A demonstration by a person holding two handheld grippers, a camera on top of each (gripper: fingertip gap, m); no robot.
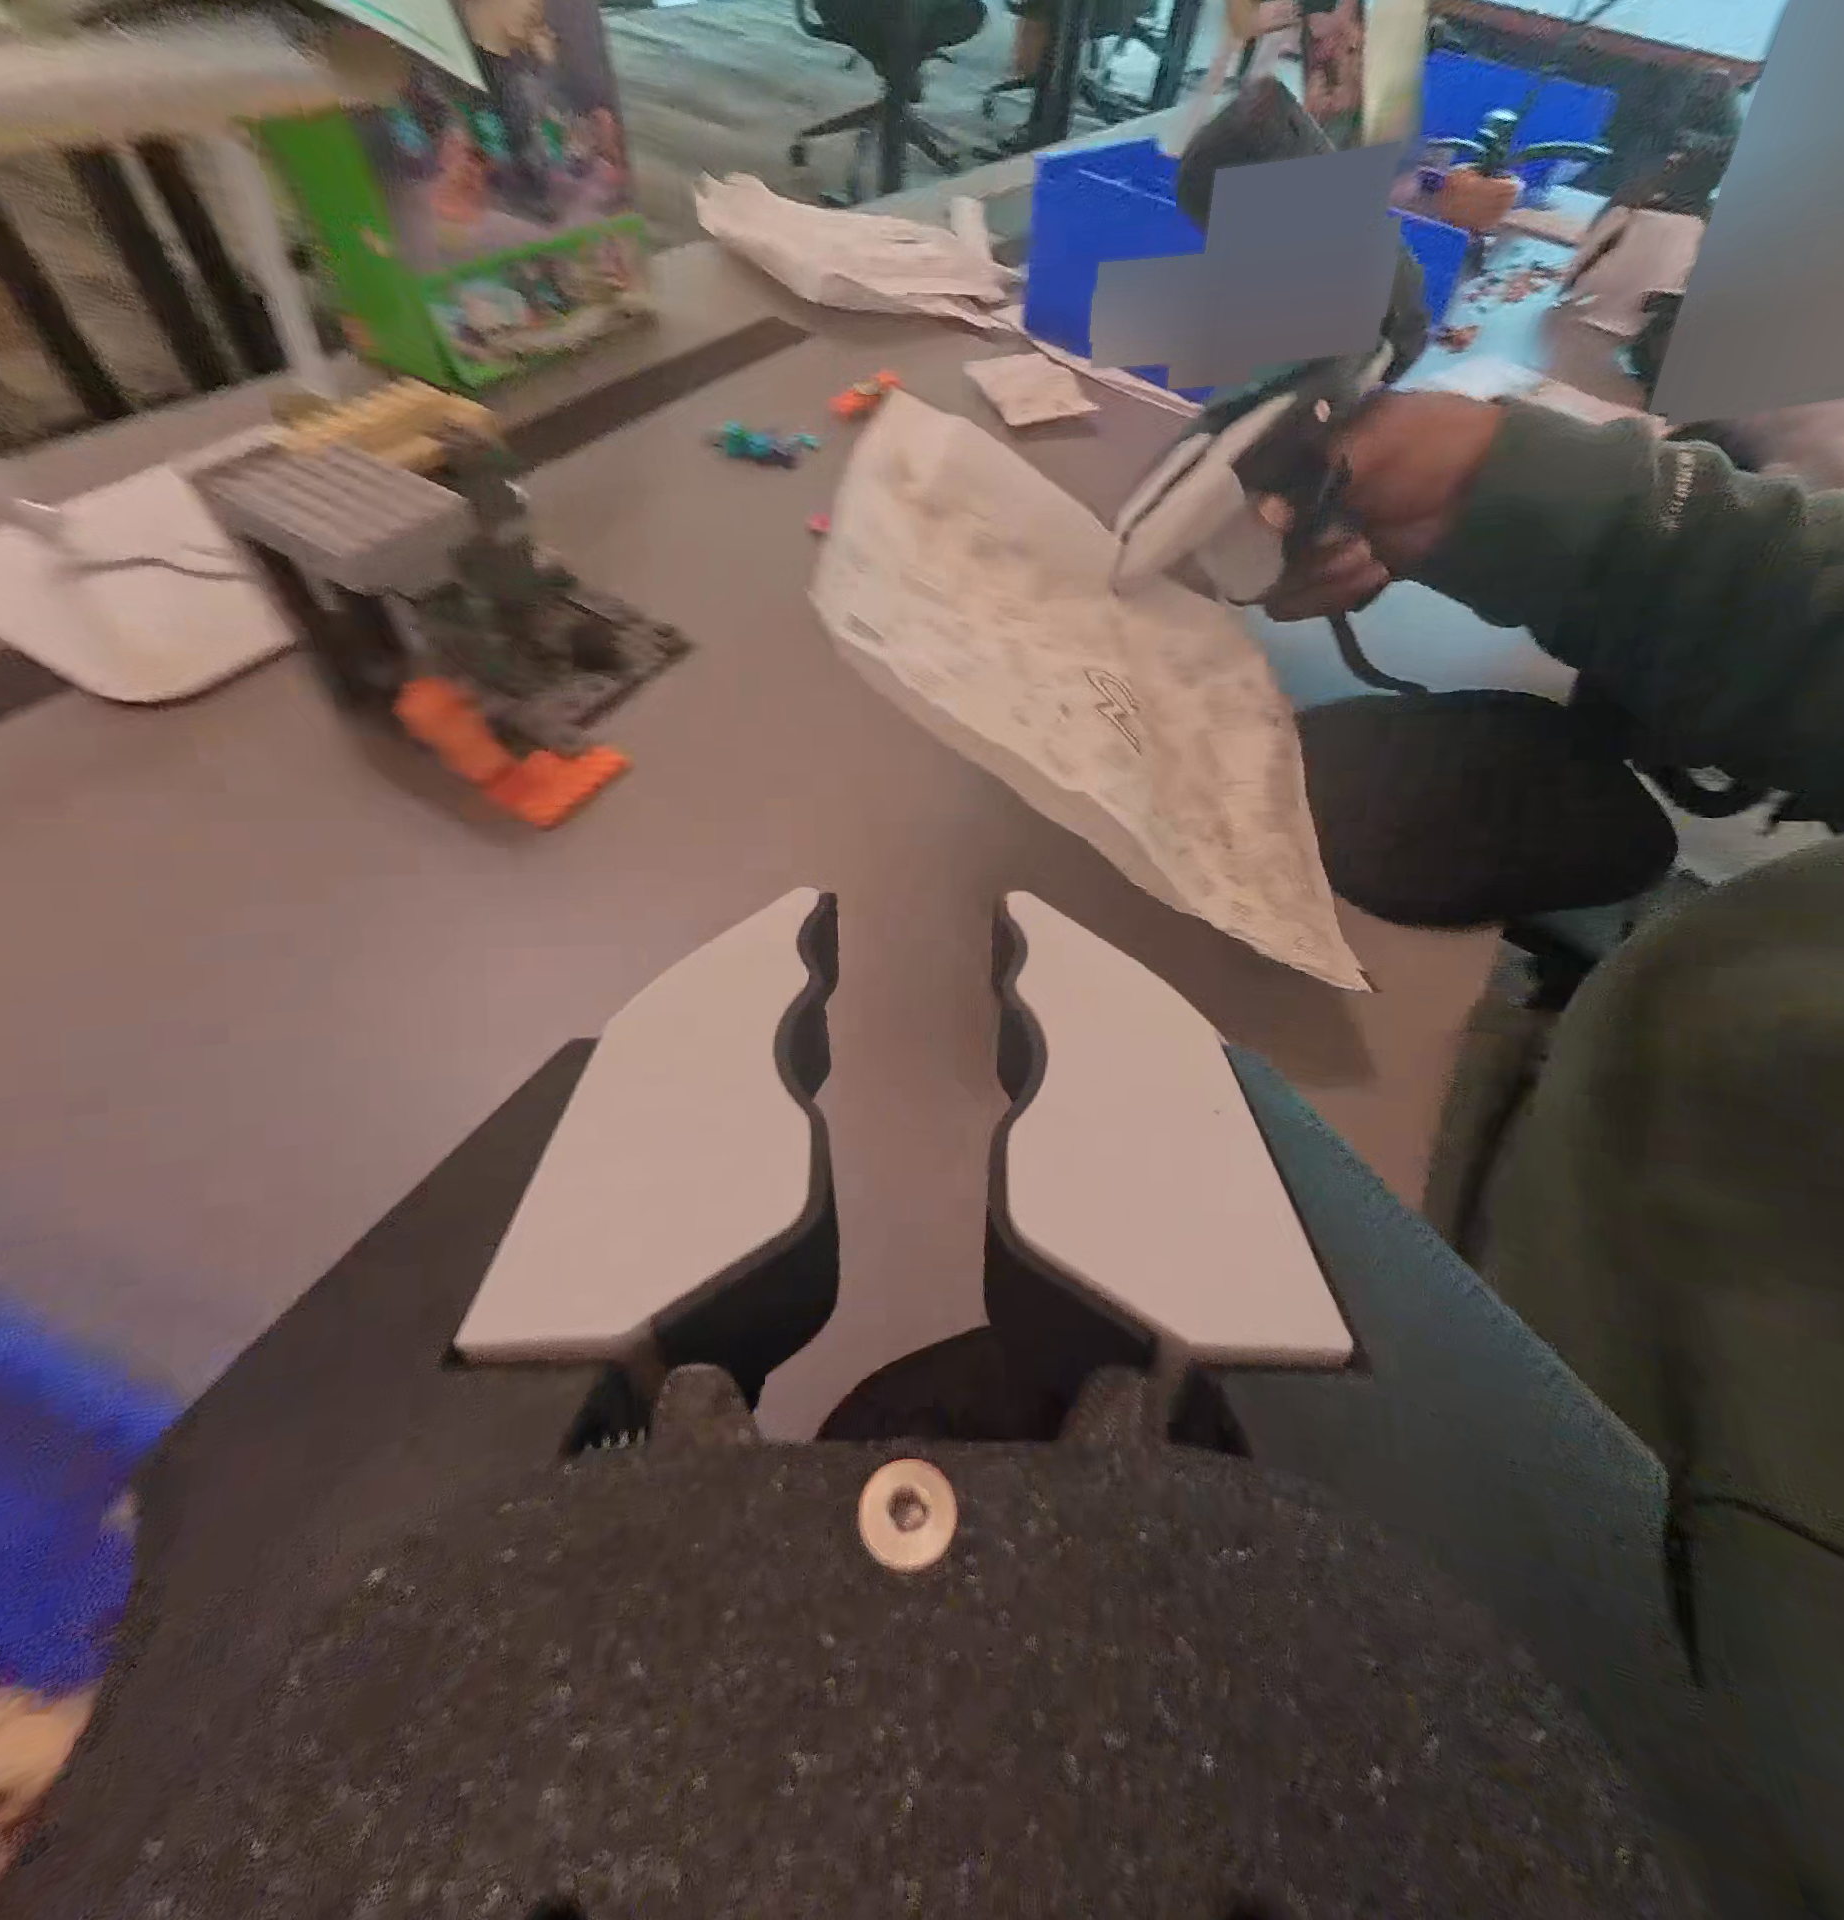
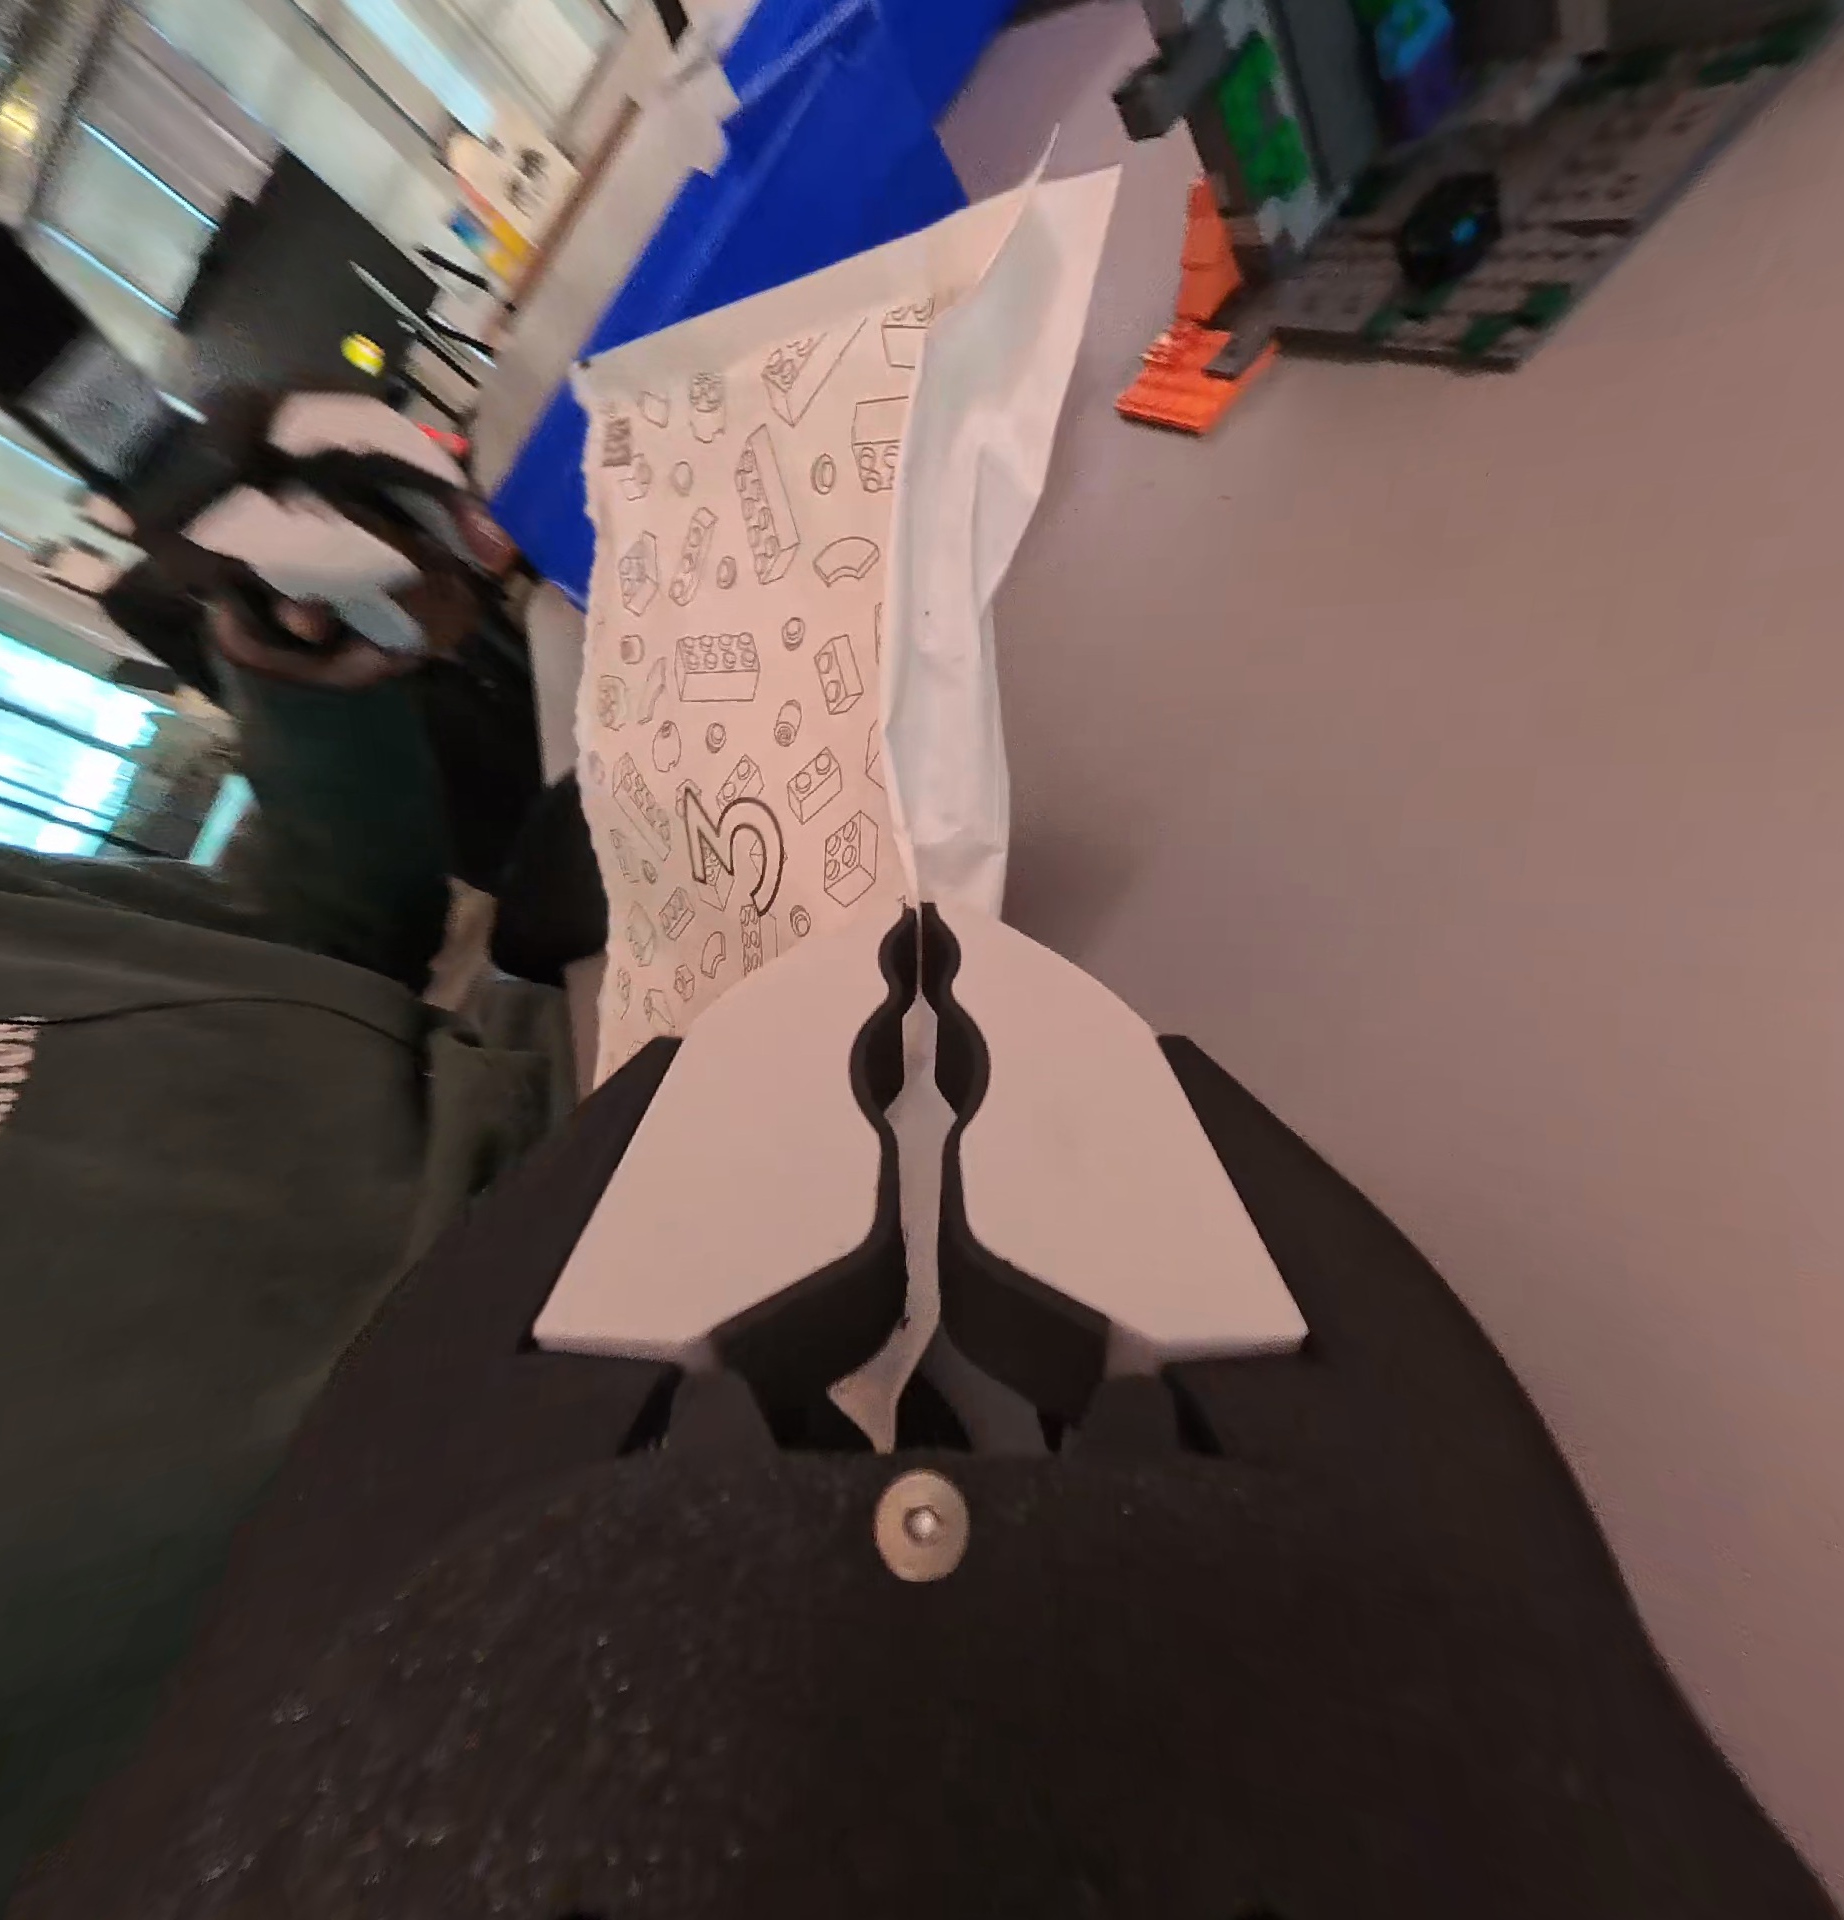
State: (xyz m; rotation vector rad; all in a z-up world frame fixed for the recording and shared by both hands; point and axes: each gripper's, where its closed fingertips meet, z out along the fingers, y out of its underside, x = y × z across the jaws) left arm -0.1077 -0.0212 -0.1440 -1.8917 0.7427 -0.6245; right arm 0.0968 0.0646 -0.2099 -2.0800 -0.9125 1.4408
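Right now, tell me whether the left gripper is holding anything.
No: the left gripper stands open over bare table, and the paper bag hangs from the right gripper.

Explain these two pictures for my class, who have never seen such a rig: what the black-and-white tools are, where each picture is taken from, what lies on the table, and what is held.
There is no robot here: a person holds a two-finger gripper in each hand, with a camera on each looking forward along its fingers.

The left wrist view shows the left gripper, its fingers apart with nothing between them, above the grey table.

The right wrist view shows the right gripper shut on a white paper bag printed with brick outlines; the left view shows it too, with the bag lifted.

On the table lie a toy brick model with orange parts, small loose pieces, crumpled papers and a colourful box.
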